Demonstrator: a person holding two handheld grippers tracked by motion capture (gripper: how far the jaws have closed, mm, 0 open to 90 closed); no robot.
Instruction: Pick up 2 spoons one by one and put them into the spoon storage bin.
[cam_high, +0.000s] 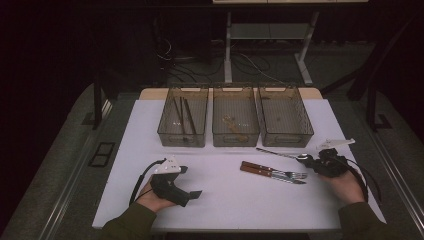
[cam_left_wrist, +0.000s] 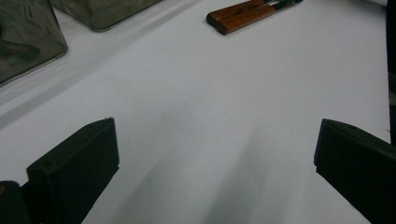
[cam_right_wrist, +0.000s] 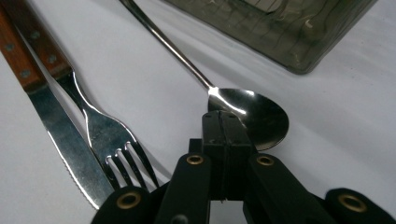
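- on the white table (cam_high: 225, 200), just in front of the right-hand bin (cam_high: 285, 117), the spoon (cam_right_wrist: 252, 116) lay with its bowl toward the person's right hand.
- the right gripper (cam_right_wrist: 227, 128) had its jaws pressed together, tips at the rim of the spoon's bowl; whether they pinched that rim, i could not tell.
- the spoon looked light, stiff and slick polished metal, so a rim grip would likely slip; the thin handle seemed the safer hold.
- the fork (cam_right_wrist: 109, 135) and knife (cam_right_wrist: 60, 135) lay just beside it.
- the left gripper (cam_left_wrist: 215, 158) rested with jaws spread, nothing between them.
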